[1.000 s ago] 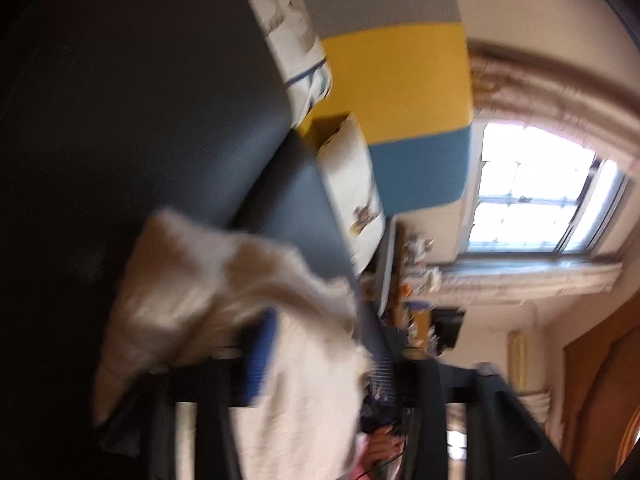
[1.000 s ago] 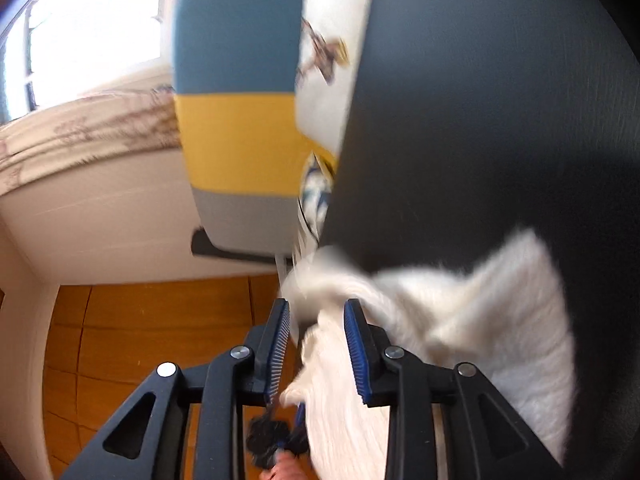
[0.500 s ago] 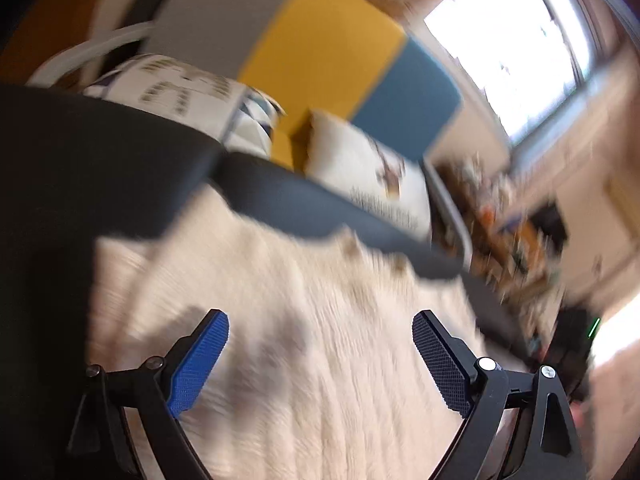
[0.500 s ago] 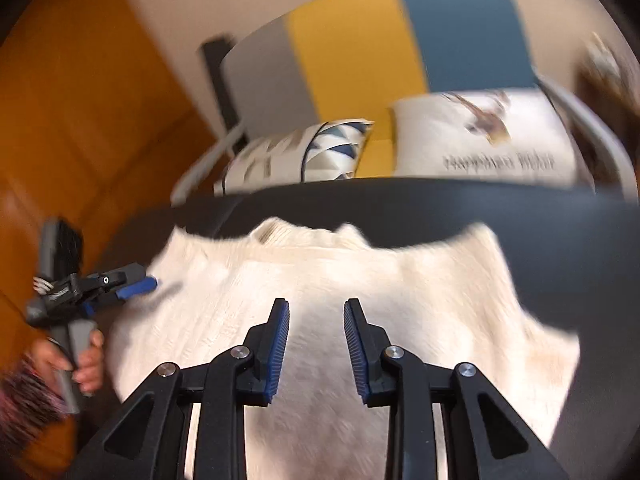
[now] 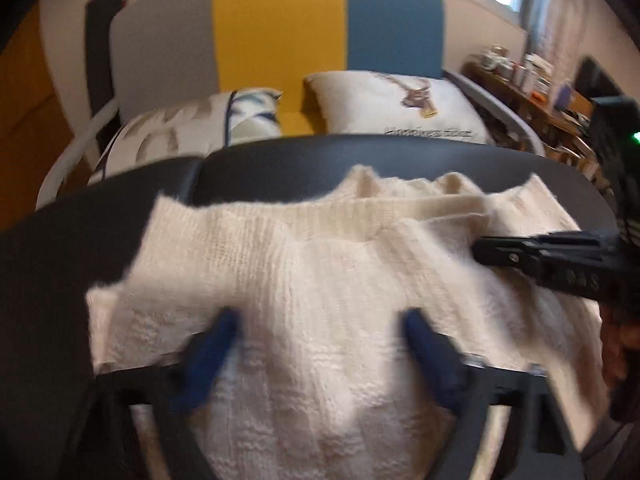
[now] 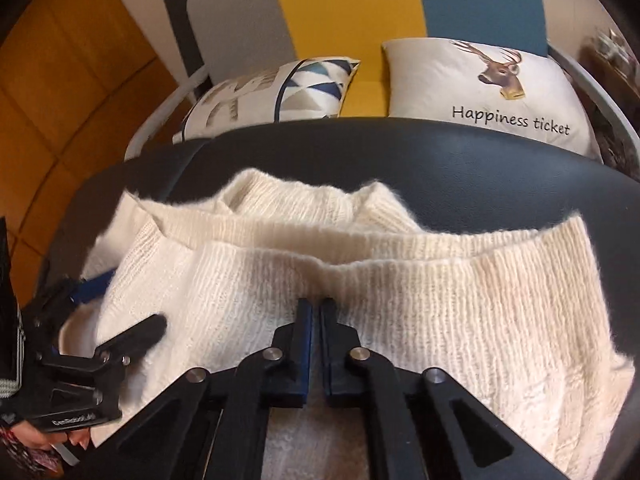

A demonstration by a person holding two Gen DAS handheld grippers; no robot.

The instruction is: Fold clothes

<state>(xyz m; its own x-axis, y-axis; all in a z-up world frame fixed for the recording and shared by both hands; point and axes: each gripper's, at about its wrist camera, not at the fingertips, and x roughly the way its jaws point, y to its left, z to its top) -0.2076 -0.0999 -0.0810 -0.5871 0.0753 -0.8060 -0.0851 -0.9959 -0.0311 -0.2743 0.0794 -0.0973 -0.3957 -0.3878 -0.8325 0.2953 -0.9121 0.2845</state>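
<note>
A cream knit sweater (image 5: 320,272) lies folded on the black table (image 5: 60,260), its ribbed edge doubled back towards the far side. My left gripper (image 5: 320,336) hangs low over the near part of it, blue fingers wide open and blurred, with nothing between them. In the right wrist view the sweater (image 6: 440,300) fills the middle and my right gripper (image 6: 316,312) rests on it, fingers shut with only a thin slit and no cloth seen pinched. The right gripper (image 5: 486,250) reaches in from the right over the sweater. The left gripper (image 6: 124,304) shows at the left edge.
Behind the table (image 6: 480,168) stands a sofa (image 5: 280,28) with grey, yellow and blue back panels and two cushions (image 6: 492,88). A cluttered wooden shelf (image 5: 532,92) is at the far right. Orange wood panelling (image 6: 68,92) is on the left. A person's hand (image 6: 24,448) holds the left gripper.
Both grippers swung from tilted to level over the table. The sweater, held up a second ago, now lies spread and folded. The left fingers opened wide; the right fingers closed together.
</note>
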